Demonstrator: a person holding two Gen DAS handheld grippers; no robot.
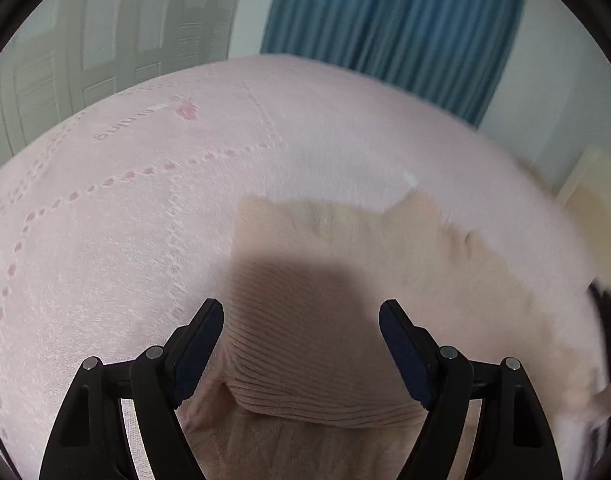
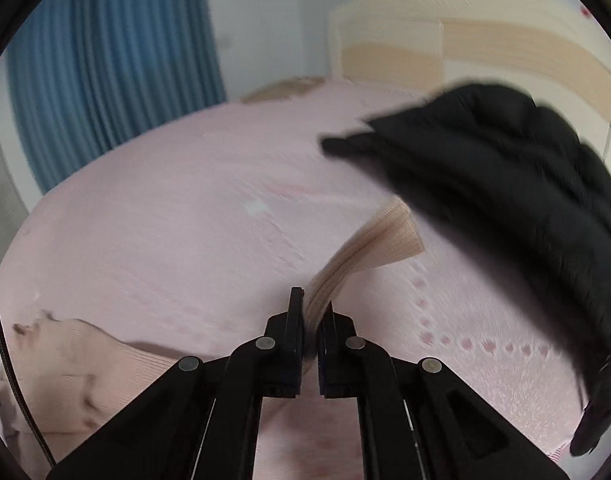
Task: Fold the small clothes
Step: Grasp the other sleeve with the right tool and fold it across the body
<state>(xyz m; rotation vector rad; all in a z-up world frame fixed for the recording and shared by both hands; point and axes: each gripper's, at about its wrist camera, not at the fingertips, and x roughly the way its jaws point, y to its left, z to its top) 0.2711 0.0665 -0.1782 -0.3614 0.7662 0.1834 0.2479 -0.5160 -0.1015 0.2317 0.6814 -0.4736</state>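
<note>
On the pink bedspread, the right gripper pinches the beige knit garment cuff, mid-fold; the left gripper gapes, needing to pin the body.

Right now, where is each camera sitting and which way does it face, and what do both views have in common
Left wrist: on the left gripper, looking forward and down over its open fingers at the beige knit garment on the pink bedspread, blue curtain behind.
Right wrist: on the right gripper, looking across the bed past a black garment toward the headboard; its fingers are shut on a ribbed beige edge.
Shared: bedspread, curtain, beige garment.
</note>
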